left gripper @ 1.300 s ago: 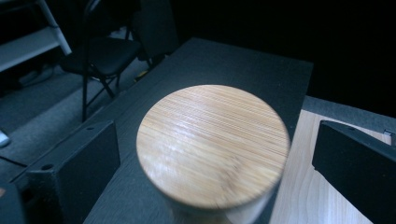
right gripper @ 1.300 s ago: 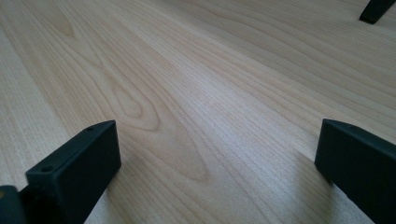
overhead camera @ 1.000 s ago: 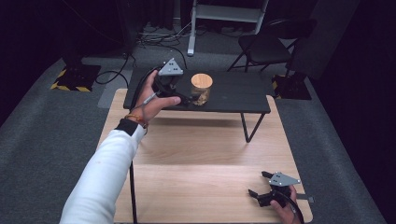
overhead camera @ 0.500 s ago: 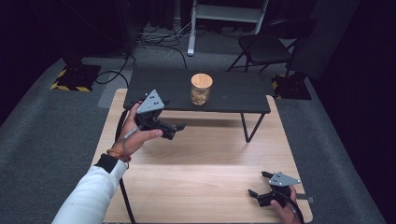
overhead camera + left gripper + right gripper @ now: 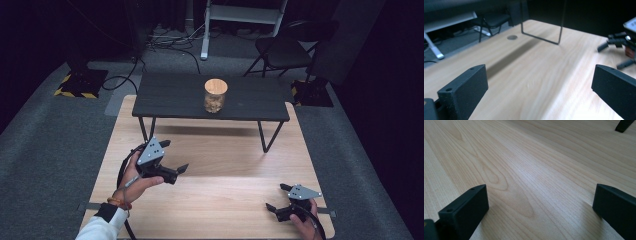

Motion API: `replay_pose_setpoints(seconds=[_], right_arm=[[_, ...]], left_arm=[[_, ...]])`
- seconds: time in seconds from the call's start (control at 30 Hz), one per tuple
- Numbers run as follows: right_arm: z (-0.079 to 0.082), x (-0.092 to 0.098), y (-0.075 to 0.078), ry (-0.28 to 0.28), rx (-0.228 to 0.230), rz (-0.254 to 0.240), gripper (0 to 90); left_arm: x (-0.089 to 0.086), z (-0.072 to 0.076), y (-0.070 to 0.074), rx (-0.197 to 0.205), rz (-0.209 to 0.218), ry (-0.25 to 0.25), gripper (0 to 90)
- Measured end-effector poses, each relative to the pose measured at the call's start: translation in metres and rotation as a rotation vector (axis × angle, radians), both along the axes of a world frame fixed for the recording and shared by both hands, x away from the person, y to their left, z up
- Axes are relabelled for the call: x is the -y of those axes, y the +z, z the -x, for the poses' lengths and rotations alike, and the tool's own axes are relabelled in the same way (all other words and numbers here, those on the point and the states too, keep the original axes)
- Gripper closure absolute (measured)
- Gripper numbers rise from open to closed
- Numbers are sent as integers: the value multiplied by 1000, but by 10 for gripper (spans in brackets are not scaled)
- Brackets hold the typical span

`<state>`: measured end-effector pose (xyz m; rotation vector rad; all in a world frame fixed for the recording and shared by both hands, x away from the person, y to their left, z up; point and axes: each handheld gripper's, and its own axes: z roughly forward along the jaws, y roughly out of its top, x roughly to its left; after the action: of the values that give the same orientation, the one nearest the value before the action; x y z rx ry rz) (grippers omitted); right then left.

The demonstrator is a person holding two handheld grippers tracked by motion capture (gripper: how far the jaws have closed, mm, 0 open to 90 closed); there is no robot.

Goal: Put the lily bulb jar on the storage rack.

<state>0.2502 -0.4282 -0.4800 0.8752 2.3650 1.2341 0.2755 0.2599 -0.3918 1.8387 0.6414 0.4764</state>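
Left claw point(image 5: 172, 160) is empty, jaws spread wide, hanging over the near-left part of the wooden counter point(image 5: 220, 200). A second ago it was up at the jar point(image 5: 215, 95) on the black side table point(image 5: 165, 97); now it has pulled all the way back toward the person. The jar stands upright, cork lid on, alone in the middle of that raised table, well apart from both claws. From the left gripper view, bare wood lies between the jaws, with the right claw point(image 5: 614, 51) off to the side. Right claw point(image 5: 278, 196) rests at the near-right corner, jaws wide too. Reads like a release and retreat: the jar looks placed.
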Motion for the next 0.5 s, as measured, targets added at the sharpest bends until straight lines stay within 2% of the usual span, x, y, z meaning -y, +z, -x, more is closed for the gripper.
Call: replay_pose_setpoints(seconds=[0.03,0.13,0.27,0.43,0.5], right_arm=[[0,0,0,0,0,0,0],[0,0,0,2,0,0,0],[0,0,0,2,0,0,0],[0,0,0,1,0,1,0],[0,0,0,1,0,1,0]], left_arm=[[-1,3,-6,-8,-10,9,4],[-4,8,-20,-26,-1,17,5],[-5,14,-37,-39,-25,4,5],[-6,22,-60,-64,-22,1,5],[-6,26,-68,-72,-38,-4,5]])
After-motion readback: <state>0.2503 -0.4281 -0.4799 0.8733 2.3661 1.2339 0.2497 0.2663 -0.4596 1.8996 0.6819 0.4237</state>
